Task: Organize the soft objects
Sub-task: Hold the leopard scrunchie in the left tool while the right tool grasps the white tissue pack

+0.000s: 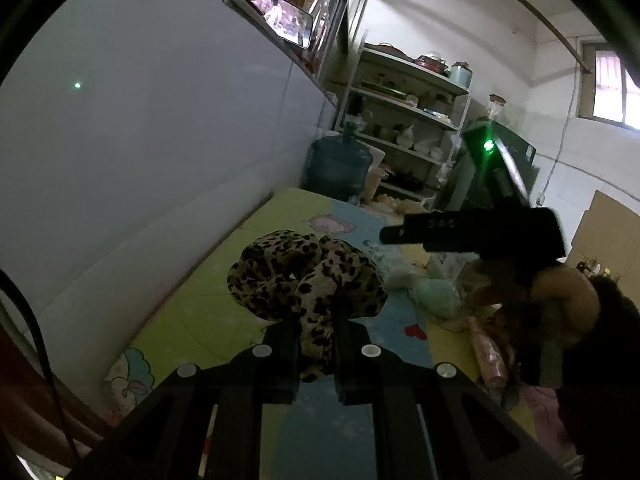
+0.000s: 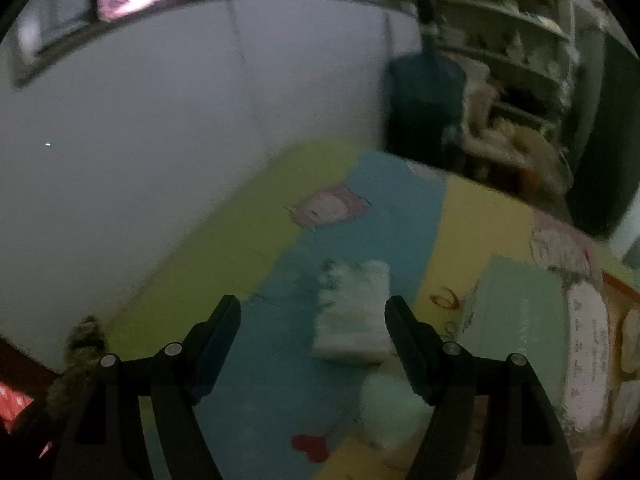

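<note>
My left gripper (image 1: 316,316) is shut on a leopard-print scarf (image 1: 304,272), held bunched up above the colourful play mat (image 1: 208,304). In the right wrist view my right gripper (image 2: 314,308) is open and empty, hovering over the mat (image 2: 280,248) just short of a folded pale mint cloth (image 2: 354,312) that lies between its fingers' line. A mint pouch or box (image 2: 516,312) lies to its right, and a pale green soft item (image 2: 388,412) lies near the right finger. The right gripper's body (image 1: 480,232) shows in the left wrist view. The right view is blurred.
A white wall (image 1: 140,140) borders the mat on the left. A blue water jug (image 1: 338,164) and a metal shelf rack (image 1: 404,112) stand at the mat's far end. Soft items, a pink roll (image 1: 488,356) and a brown furry object (image 1: 560,300) lie at right.
</note>
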`<state>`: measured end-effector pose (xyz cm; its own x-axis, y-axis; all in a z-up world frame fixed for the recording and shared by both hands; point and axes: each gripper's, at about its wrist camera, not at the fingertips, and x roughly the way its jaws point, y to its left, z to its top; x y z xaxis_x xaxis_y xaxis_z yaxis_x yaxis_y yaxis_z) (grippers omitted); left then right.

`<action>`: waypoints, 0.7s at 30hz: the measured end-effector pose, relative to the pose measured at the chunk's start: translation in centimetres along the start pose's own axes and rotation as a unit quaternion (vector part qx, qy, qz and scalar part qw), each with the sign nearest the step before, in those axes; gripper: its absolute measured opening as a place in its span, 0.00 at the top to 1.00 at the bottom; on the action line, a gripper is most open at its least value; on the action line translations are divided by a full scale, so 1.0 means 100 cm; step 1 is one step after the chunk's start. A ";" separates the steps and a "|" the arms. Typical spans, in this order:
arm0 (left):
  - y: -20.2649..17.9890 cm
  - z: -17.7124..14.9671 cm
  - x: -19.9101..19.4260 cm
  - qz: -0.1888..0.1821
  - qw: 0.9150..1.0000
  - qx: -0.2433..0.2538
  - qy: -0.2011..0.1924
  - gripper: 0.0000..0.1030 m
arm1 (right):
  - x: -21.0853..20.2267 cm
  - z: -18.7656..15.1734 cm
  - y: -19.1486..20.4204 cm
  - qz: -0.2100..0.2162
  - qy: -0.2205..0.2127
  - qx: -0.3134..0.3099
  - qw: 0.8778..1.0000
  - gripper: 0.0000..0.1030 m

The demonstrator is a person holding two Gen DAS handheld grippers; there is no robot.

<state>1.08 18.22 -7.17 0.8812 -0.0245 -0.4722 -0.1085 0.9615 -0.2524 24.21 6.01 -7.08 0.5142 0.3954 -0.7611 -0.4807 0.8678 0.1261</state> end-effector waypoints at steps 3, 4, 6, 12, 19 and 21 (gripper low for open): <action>0.003 0.000 0.001 -0.011 1.000 -0.004 -0.002 0.88 | 0.013 0.001 -0.007 -0.013 0.019 0.008 1.000 0.26; 0.004 0.001 0.003 -0.014 1.000 -0.005 -0.002 0.88 | 0.016 0.001 -0.008 -0.020 0.024 0.007 0.999 0.26; 0.006 0.001 0.007 -0.020 1.000 -0.006 0.000 0.88 | 0.020 0.001 -0.008 -0.035 0.024 0.001 0.999 0.26; 0.013 0.001 0.011 -0.032 0.999 -0.015 -0.002 0.88 | 0.029 0.005 0.000 -0.053 0.033 -0.021 0.998 0.26; 0.013 -0.002 0.016 -0.044 0.999 -0.022 0.001 0.88 | 0.048 0.011 0.011 -0.072 0.042 -0.047 0.995 0.26; 0.014 -0.002 0.018 -0.047 0.999 -0.022 0.003 0.88 | 0.052 0.011 0.012 -0.080 0.044 -0.055 0.994 0.27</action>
<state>2.43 19.43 -8.53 0.8860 -0.1163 -0.4489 -0.0453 0.9417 -0.3334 27.08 9.48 -10.23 0.5286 0.2222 -0.8192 -0.4751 0.8772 -0.0687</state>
